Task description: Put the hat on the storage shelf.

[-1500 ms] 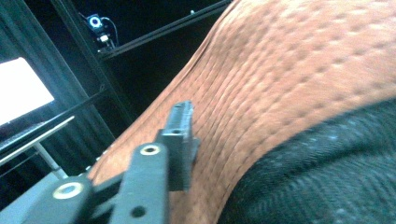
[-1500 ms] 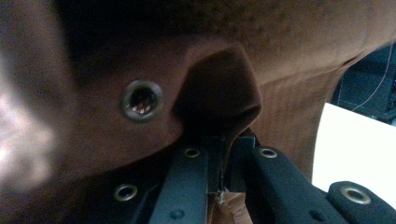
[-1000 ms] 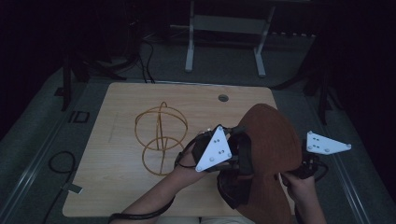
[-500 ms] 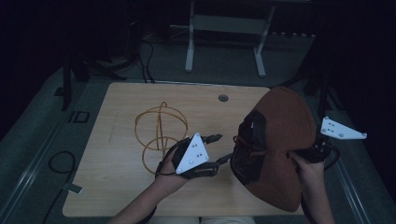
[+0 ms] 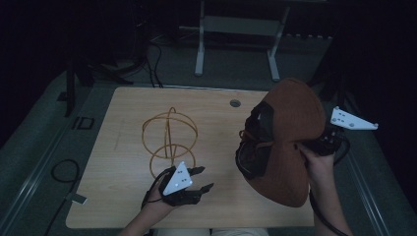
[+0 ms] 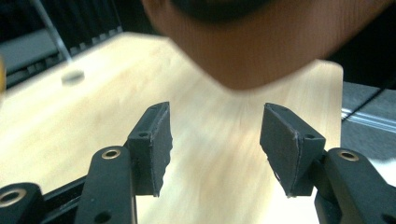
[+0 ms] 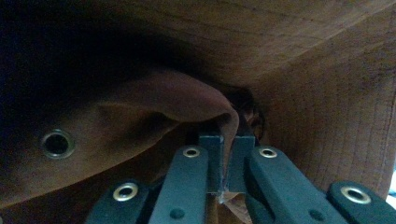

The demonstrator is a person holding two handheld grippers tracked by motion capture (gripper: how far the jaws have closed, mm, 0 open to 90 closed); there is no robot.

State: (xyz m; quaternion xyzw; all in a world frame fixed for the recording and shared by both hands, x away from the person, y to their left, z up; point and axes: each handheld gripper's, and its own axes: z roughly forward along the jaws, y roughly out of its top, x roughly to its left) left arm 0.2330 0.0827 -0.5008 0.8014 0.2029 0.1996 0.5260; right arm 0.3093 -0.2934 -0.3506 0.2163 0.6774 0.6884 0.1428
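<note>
Right gripper (image 7: 226,163) fingers pinch hat (image 5: 290,142) fabric, hat lifted off worktop (image 5: 123,147); left gripper (image 6: 215,140) fingers apart, empty, beside wire frame (image 5: 169,140).

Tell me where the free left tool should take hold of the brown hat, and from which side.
Take the brim's near edge on the hat, coming from its left. The right tool pinches a fold; the left tool, open, faces the thin brim.

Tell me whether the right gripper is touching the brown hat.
Touching. In the right gripper view the right gripper has its fingers shut on a fold of the brown hat, the fabric pinched between them.
</note>
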